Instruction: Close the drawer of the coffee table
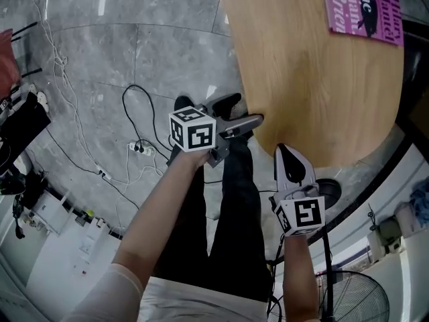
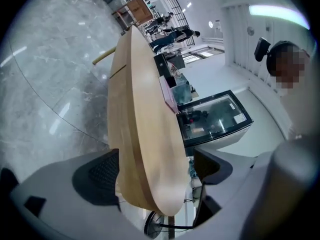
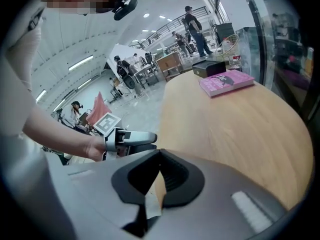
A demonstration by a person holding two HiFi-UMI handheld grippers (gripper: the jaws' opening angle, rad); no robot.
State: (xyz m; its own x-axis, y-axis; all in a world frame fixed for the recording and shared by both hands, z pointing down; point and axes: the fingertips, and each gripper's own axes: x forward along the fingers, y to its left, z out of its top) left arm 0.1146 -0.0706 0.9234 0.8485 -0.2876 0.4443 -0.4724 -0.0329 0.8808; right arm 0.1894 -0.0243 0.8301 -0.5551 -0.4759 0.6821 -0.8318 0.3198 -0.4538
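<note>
The round wooden coffee table fills the upper right of the head view, with a pink book on its far side. No drawer front can be made out in any view. My left gripper is open, and its jaws straddle the table's near rim. In the left gripper view the rim runs between the two pads. My right gripper points up at the table's edge just right of the left one. Its jaws are shut with nothing in them. The right gripper view also shows the left gripper and the book.
Cables and a power strip lie on the grey marble floor to the left. A floor fan stands at the lower right. A glass cabinet is beyond the table. Several people stand far off in the hall.
</note>
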